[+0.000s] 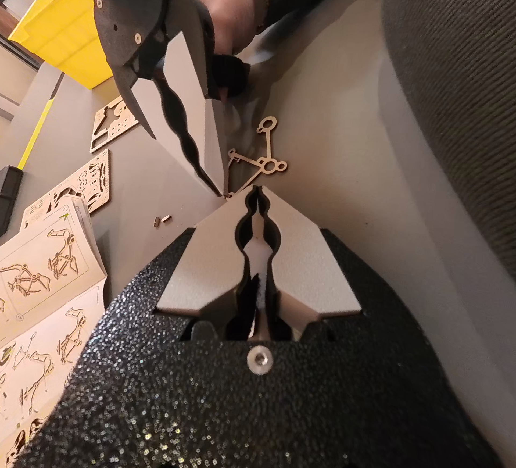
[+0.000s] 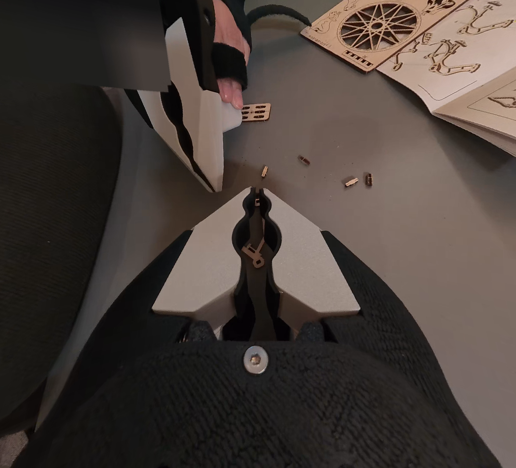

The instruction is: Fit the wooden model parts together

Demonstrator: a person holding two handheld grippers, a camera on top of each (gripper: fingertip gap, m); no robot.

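My right gripper [image 2: 257, 191] is shut on a thin wooden frame part [image 2: 253, 254], which runs back between its pads. In the left wrist view this gripper [image 1: 222, 194] comes in from the upper left. It pinches the lower corner of the frame part [image 1: 269, 167], a flat piece of struts and rings held above the grey table [image 1: 335, 147]. My left gripper [image 1: 258, 189] is shut, with nothing visible between its pads, and its tips are right beside the frame's lower strut. It also shows in the right wrist view [image 2: 213, 189], close to the left of my right fingertips.
Several small wooden pins [image 2: 351, 182] lie on the table, with a small pin sheet [image 2: 255, 113] behind them. A cut-out wooden sheet with wheels [image 2: 377, 27] and an instruction booklet [image 2: 460, 86] lie far right. Yellow bins [image 1: 64, 35] stand beyond. A dark ribbed surface [image 1: 452, 91] lies alongside. Both grippers' tips are close together, under 4 cm apart.
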